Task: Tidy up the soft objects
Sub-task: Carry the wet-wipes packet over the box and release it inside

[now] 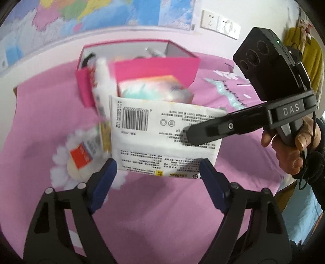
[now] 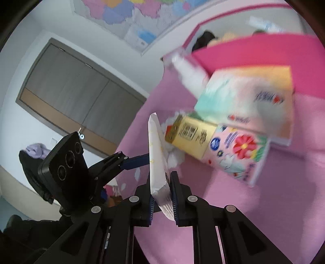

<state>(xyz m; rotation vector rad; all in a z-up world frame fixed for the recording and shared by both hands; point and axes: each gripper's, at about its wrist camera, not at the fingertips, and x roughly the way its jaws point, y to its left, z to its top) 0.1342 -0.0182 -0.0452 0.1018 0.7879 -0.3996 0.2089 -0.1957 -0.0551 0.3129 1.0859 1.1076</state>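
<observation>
Right gripper [image 2: 162, 195] is pinching the white flat pack [image 2: 157, 162] by its crimped end, blue pads pressing both faces, the pack standing on edge and rising out of the jaws in the right wrist view. In the left wrist view the same white flat pack [image 1: 162, 138] is showing its printed back with barcode, held above the pink bedcover [image 1: 158, 205], with the right gripper [image 1: 190, 135] reaching in from the right edge and a hand [image 1: 292, 146] gripping its handle. Left gripper [image 1: 157, 172] is hanging just below the pack with jaws spread wide, blue fingertips [image 1: 105, 178] flanking the pack's lower corners; contact with the pack cannot be told. Pink box [image 1: 142, 67] is sitting open on the bedcover behind the pack, several items inside, blurred. A pastel tissue pack [image 1: 154, 89] is leaning against the box front, and a floral pack with gold end [image 2: 215, 146] is lying in front of it in the right wrist view. A white daisy-shaped plush [image 1: 73, 162] is lying on the bedcover left of the white pack, a small orange-labelled packet [image 1: 81, 154] resting on it. Wall map [image 1: 81, 16] and wall sockets [image 1: 220, 24] are showing behind the bed
</observation>
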